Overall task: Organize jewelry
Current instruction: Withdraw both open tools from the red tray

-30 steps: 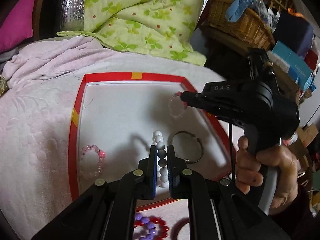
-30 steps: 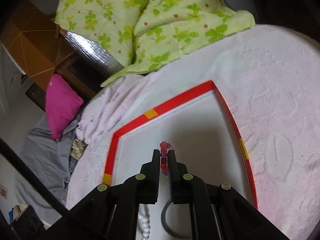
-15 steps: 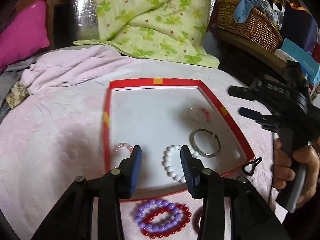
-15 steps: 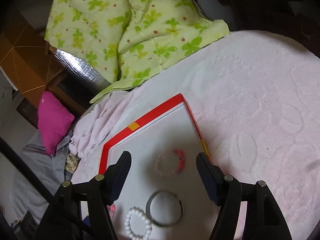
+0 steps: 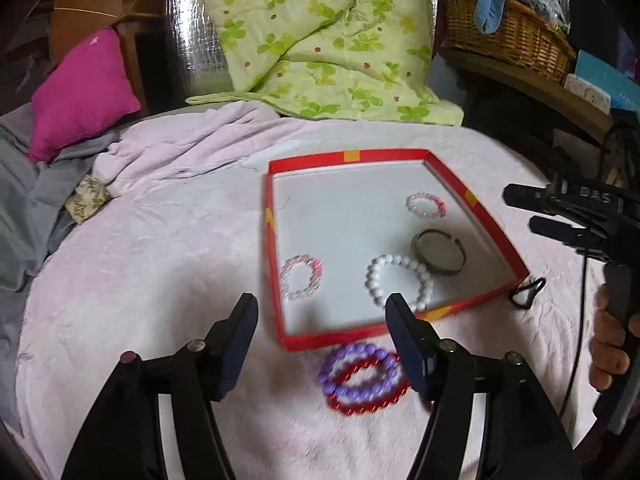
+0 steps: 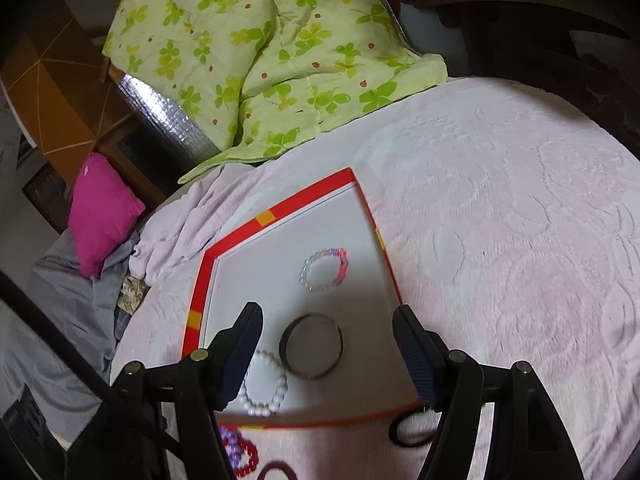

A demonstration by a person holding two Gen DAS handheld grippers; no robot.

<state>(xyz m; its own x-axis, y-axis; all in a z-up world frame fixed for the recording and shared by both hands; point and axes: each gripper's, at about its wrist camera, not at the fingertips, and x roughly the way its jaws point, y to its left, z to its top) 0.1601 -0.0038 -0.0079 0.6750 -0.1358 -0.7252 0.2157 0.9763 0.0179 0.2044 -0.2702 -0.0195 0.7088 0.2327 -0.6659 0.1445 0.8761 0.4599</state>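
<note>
Both sets of jaws are wide apart with nothing in them. The left gripper [image 5: 322, 344] hangs over the near edge of the red-rimmed tray [image 5: 344, 156], and the right gripper [image 6: 328, 350] sits over the tray's near right part.

Count inside the tray: four pieces. A white bead bracelet [image 5: 400, 282] is nearest, with a metal bangle [image 5: 439, 252] touching its right side, a clear-pink bracelet [image 5: 302, 276] on the left, and another clear-pink bracelet [image 5: 426, 205] further back on the right.

Outside the tray, just in front of it on the pink bedspread [image 5: 152, 264], are two more: a purple bead bracelet [image 5: 354, 372] overlapping a red bead bracelet [image 5: 370, 394]. A small black loop [image 5: 526, 292] lies by the tray's near right corner.

Only the left wrist view shows the left clear-pink bracelet, the wicker basket [image 5: 508, 36] and the hand [image 5: 610, 356] on the right gripper. The right wrist view crops the purple and red pair at its bottom edge.
</note>
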